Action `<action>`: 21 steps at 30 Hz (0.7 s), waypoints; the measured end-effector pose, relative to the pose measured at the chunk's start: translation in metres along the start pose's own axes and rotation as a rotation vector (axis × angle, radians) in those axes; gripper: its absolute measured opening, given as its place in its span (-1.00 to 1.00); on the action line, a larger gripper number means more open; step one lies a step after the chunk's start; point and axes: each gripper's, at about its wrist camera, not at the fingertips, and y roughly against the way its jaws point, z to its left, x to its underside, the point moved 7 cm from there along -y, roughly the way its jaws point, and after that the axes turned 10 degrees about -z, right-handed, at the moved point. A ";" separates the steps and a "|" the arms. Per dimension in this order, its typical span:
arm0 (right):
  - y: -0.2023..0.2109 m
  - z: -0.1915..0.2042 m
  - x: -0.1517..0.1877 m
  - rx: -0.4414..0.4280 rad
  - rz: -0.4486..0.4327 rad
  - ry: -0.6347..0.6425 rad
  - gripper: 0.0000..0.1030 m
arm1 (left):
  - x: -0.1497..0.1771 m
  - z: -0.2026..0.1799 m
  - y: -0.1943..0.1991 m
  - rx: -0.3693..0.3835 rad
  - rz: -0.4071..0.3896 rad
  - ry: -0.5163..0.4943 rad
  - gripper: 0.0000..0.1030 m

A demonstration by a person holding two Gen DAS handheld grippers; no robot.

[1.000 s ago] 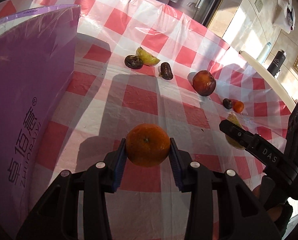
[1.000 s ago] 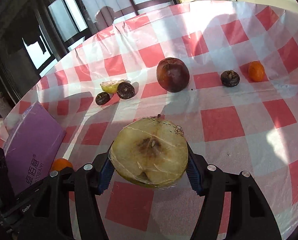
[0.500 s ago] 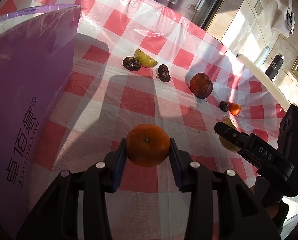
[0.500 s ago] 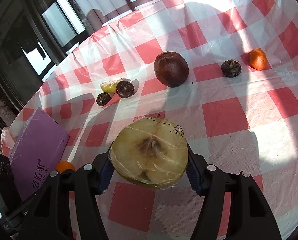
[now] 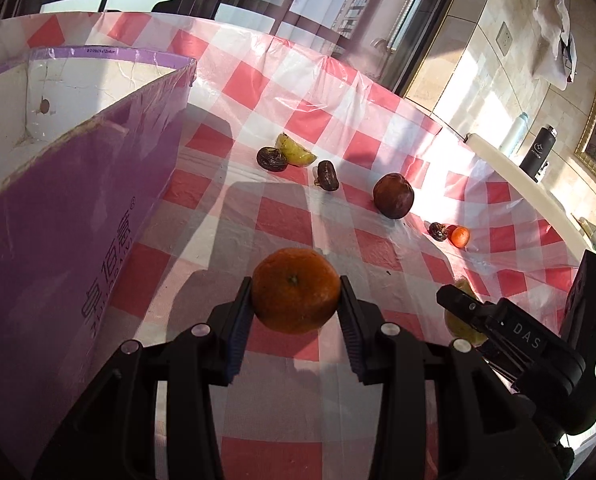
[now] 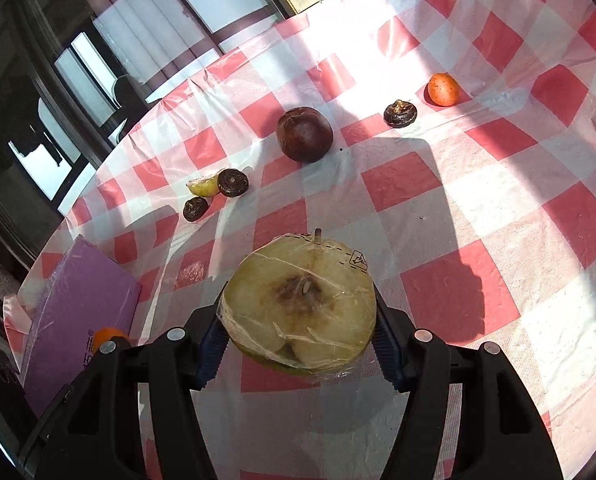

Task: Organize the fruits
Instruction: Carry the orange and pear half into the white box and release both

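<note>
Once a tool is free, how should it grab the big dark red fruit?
Grip the dark red fruit across its widest middle, coming from above. It is round, sits alone on the cloth with clear space on both sides, stem dimple up.

Orange mandarin (image 5: 296,290) and film-wrapped halved pear (image 6: 300,306) held above table.
</note>
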 end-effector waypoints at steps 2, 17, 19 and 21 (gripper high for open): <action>0.018 0.011 0.012 -0.024 -0.021 0.010 0.20 | 0.001 -0.004 0.025 0.001 -0.041 -0.043 -0.21; 0.086 0.153 0.009 -0.282 -0.127 0.179 0.20 | -0.082 0.017 0.185 0.017 -0.410 -0.097 -0.20; 0.088 0.176 0.015 -0.316 -0.110 0.223 0.20 | -0.093 0.037 0.190 -0.037 -0.411 -0.095 -0.20; 0.088 0.201 0.024 -0.349 -0.094 0.277 0.20 | -0.101 0.062 0.190 -0.114 -0.387 -0.094 -0.20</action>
